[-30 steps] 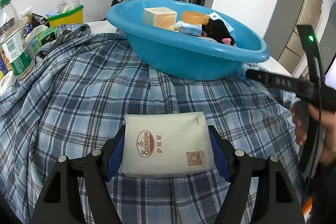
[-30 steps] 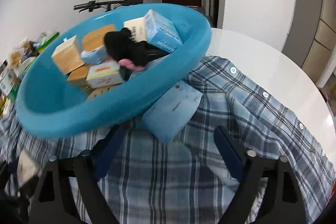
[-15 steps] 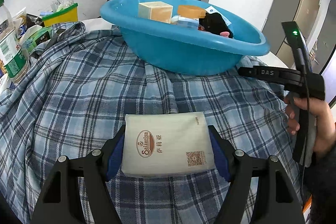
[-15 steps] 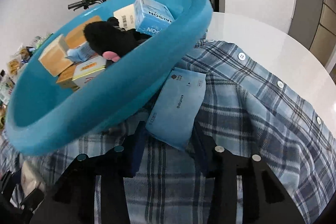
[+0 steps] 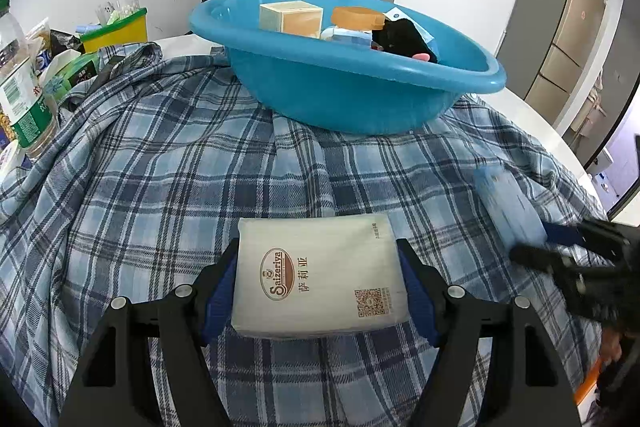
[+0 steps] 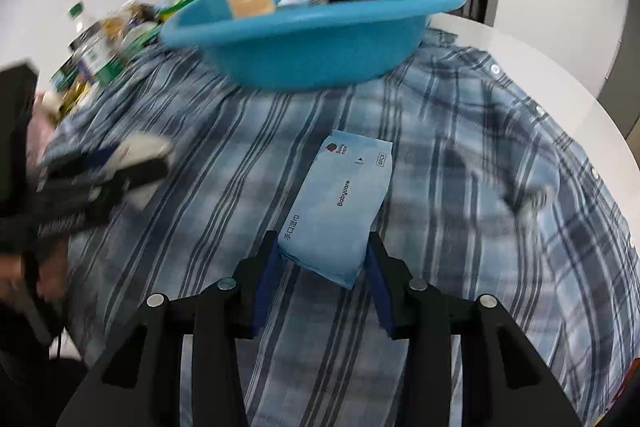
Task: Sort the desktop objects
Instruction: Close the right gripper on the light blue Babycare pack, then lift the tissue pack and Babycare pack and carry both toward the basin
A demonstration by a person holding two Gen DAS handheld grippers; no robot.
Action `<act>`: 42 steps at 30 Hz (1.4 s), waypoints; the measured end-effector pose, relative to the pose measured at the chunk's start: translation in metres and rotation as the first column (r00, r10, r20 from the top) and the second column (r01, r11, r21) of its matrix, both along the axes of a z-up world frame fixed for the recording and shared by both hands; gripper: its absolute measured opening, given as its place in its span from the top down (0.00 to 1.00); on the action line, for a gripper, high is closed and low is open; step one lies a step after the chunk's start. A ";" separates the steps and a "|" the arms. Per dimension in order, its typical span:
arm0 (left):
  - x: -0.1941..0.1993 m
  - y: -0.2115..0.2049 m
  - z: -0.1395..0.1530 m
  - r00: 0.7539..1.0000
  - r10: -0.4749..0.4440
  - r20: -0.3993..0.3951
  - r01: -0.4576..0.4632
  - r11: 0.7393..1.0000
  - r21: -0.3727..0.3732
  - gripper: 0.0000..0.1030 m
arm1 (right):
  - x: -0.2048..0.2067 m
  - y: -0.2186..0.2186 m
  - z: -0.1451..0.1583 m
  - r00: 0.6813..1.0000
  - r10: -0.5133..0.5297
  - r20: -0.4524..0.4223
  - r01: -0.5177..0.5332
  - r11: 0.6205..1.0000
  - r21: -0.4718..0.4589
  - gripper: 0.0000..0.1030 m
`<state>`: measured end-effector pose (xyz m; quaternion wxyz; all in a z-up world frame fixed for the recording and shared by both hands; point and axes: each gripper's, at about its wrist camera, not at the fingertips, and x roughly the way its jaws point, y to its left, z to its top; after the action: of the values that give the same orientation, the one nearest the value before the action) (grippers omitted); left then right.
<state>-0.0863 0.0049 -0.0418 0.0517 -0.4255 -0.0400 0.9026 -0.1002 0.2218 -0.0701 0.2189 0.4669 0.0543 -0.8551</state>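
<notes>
My left gripper (image 5: 318, 255) is shut on a beige tissue pack (image 5: 320, 283) with a brown oval logo, held just over the plaid shirt (image 5: 160, 167). In the right wrist view, my right gripper (image 6: 323, 245) is shut on the near end of a light blue wipes pack (image 6: 344, 195), which sticks out forward over the shirt. The left wrist view shows that pack (image 5: 508, 203) and gripper blurred at the right edge. A blue basin (image 5: 360, 99) stands behind, holding boxes and a black plush toy.
A plastic bottle (image 5: 24, 99), a green tissue box (image 5: 72, 75) and a yellow-green bin (image 5: 116, 35) crowd the left side. The bare white tabletop (image 5: 560, 147) shows at the right past the shirt. A bicycle and a dark door stand behind.
My right gripper closed on the blue wipes pack beside the basin and drew it back from the basin. My left gripper kept still with the tissue pack.
</notes>
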 end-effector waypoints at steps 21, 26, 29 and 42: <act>0.010 0.003 0.005 1.000 -0.012 -0.006 0.012 1.000 -0.008 0.27 | -0.021 -0.012 -0.010 0.967 -0.244 -0.070 0.246 0.969 0.023 0.64; 0.010 0.006 0.003 1.000 -0.020 -0.002 0.020 1.000 -0.004 0.27 | -0.007 -0.017 -0.006 0.977 -0.195 -0.089 0.199 0.979 0.041 0.64; 0.010 0.009 0.003 0.999 -0.032 -0.002 0.032 0.999 -0.006 0.27 | -0.003 -0.023 -0.012 0.977 -0.183 -0.111 0.194 0.976 0.096 0.63; 0.006 0.010 -0.001 1.000 -0.024 0.011 0.024 1.000 -0.002 0.27 | -0.003 -0.021 -0.014 0.973 -0.199 -0.118 0.208 0.976 0.066 0.65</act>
<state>-0.0805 0.0150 -0.0429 0.0617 -0.4307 -0.0343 0.8997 -0.1029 0.2006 -0.0836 0.1086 0.4301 0.0512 -0.8947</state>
